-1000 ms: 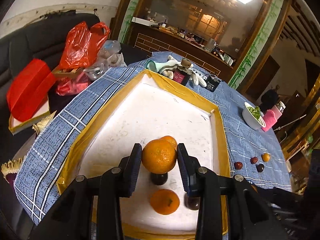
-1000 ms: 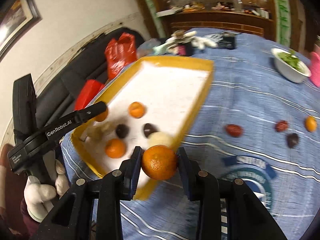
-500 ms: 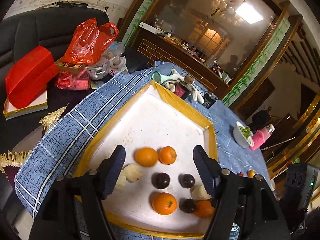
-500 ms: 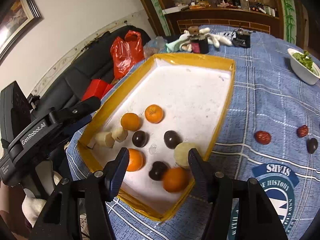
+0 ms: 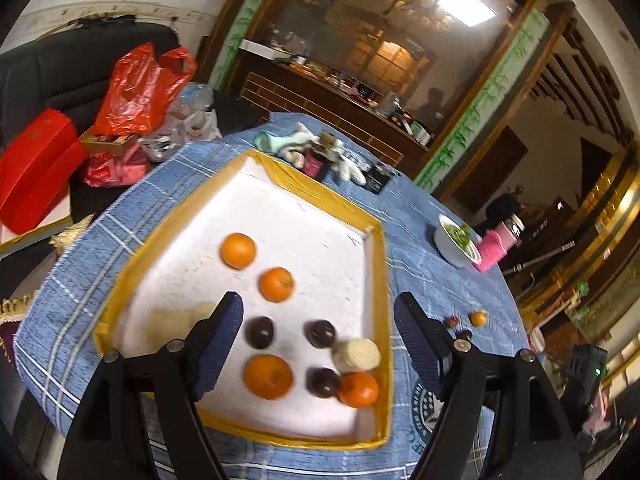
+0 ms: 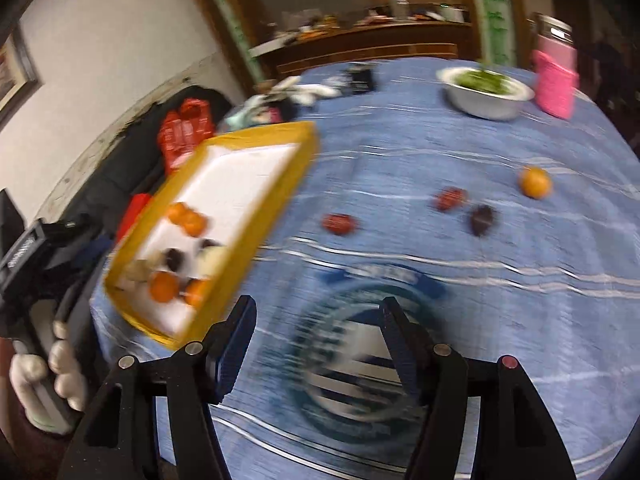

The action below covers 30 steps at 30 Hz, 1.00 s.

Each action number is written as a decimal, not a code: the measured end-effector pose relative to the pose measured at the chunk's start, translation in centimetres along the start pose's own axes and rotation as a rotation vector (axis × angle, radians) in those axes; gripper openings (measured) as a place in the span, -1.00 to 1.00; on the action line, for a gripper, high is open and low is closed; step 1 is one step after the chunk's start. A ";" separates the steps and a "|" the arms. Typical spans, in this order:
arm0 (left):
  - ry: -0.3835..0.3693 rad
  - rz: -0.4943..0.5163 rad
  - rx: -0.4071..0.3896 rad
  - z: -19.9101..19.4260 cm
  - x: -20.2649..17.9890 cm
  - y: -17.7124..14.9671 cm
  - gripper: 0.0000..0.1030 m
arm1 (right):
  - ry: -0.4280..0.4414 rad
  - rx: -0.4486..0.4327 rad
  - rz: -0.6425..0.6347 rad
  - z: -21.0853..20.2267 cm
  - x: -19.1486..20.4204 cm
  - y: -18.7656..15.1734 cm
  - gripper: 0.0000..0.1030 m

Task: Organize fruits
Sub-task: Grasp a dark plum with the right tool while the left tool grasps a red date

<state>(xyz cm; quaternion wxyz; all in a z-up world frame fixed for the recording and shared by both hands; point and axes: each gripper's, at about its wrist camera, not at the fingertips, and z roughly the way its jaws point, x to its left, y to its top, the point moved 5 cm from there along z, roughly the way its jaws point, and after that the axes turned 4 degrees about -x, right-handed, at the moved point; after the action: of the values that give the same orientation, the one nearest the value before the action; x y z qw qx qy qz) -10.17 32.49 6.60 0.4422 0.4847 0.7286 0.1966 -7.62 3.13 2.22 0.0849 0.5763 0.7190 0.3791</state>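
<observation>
Four loose fruits, an orange (image 6: 536, 182), two red ones (image 6: 339, 223) and a dark one (image 6: 482, 219), are left on the blue tablecloth (image 6: 500, 320) outside the yellow-rimmed tray (image 5: 382, 280), where oranges, dark fruits and pale pieces are already gathered. Nothing is held: the left gripper (image 5: 318, 340) is poised above the tray's near fruits, its jaws opening and empty. The right gripper (image 6: 316, 340), jaws likewise opening on nothing, is pointed at bare cloth beside the tray, the loose fruits lying well beyond its fingertips, farther from the tray.

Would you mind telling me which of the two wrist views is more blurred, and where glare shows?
Right wrist view: heavily motion-smeared, the tablecloth emblem streaked and the yellow-rimmed tray soft. Left wrist view: mostly sharp, slight blur on the pale fruit beside the left finger; ceiling light blown out. Both bend straight lines at the edges.
</observation>
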 end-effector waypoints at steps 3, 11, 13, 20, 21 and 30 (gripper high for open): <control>-0.019 0.047 0.032 0.8 -2.1 -0.9 0.50 | -0.049 -0.005 0.050 -0.9 -3.6 -0.5 0.34; -0.063 0.185 0.120 3.5 -8.1 -3.6 0.50 | -0.101 -0.019 0.114 -1.5 -9.2 -0.1 0.33; -0.076 0.224 0.143 4.3 -9.5 -4.4 0.50 | -0.106 -0.027 0.119 -1.2 -9.9 0.6 0.33; -0.062 0.318 0.202 7.5 -12.7 -5.8 0.50 | -0.171 -0.023 0.054 2.7 -11.0 4.1 0.33; -0.059 0.328 0.207 7.8 -12.9 -5.8 0.50 | -0.183 -0.021 0.040 3.3 -11.0 4.4 0.33; 0.011 0.482 0.297 13.8 -15.6 -7.7 0.50 | -0.179 -0.006 -0.012 6.3 -11.6 5.3 -0.43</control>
<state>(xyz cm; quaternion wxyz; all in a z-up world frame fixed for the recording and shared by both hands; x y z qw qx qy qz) -0.61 13.30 0.81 0.3031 0.7022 0.6156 0.1898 3.68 -4.19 -2.46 0.1530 0.6033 0.7108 0.3276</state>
